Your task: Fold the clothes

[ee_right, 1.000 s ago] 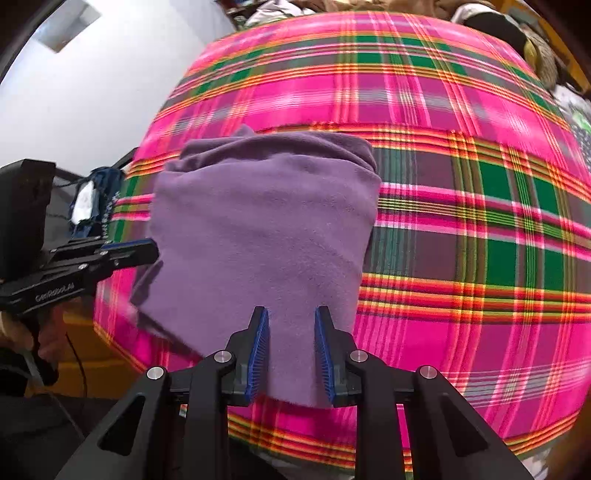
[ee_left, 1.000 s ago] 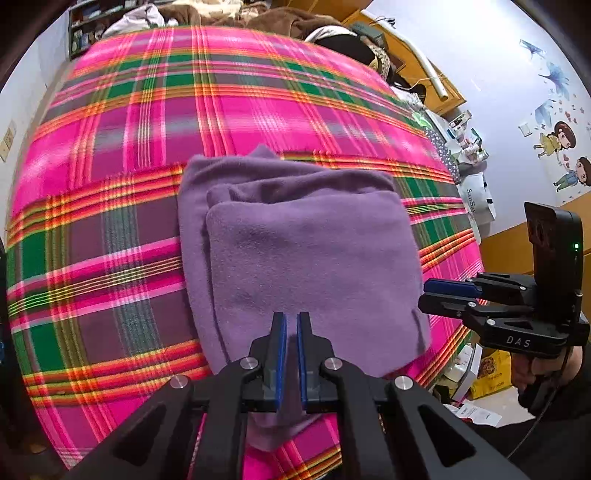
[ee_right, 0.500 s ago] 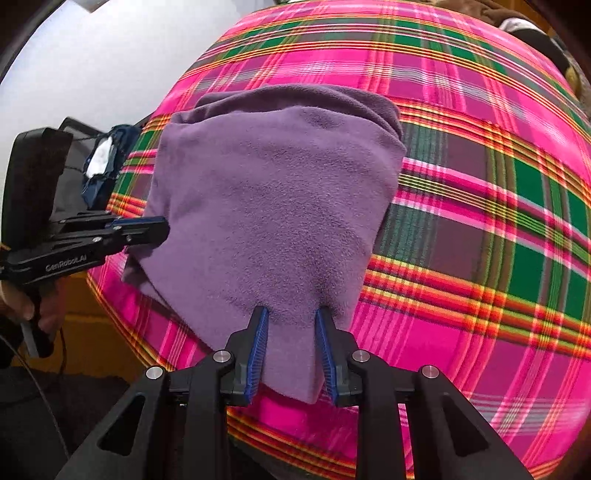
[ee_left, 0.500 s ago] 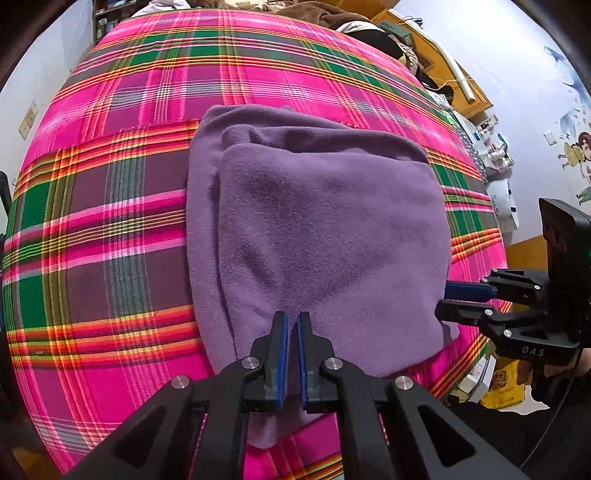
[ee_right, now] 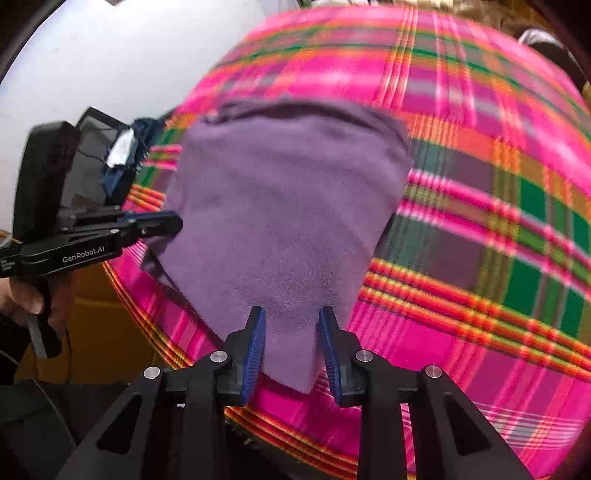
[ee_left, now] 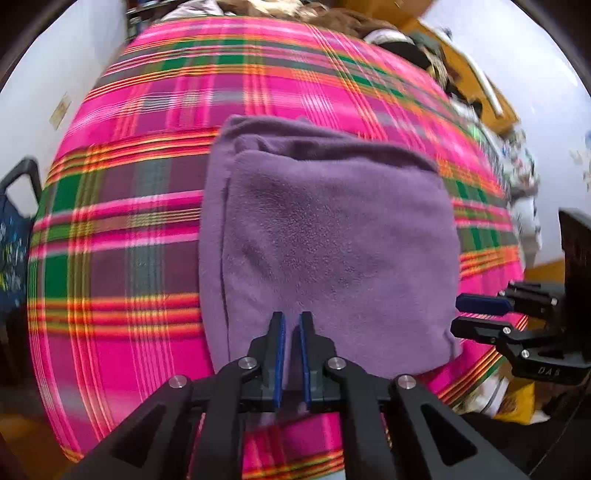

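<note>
A folded purple fleece garment (ee_left: 332,229) (ee_right: 288,206) lies flat on a pink plaid bedspread (ee_left: 129,221) (ee_right: 480,221), near the bed's front edge. My left gripper (ee_left: 291,317) points steeply down at the garment's near edge. Its jaws are opening, with a strip of fleece showing in the narrow gap between them. My right gripper (ee_right: 291,314) stands open astride the garment's near corner, and the pads do not press on it. Each gripper also shows from the side in the other's view: right gripper (ee_left: 476,314), left gripper (ee_right: 173,225).
A heap of clothes (ee_left: 332,18) lies at the bed's far end. Yellow wooden furniture (ee_left: 476,77) stands along the right wall, and a dark frame (ee_left: 18,177) stands left of the bed. A hand (ee_right: 29,299) holds the left gripper's handle. The bed's edge runs just below both grippers.
The left jaws have parted a little around the fleece edge. Both grippers rolled and the left one shifted, so the garment sits more squarely in view. The right jaws widened slightly.
</note>
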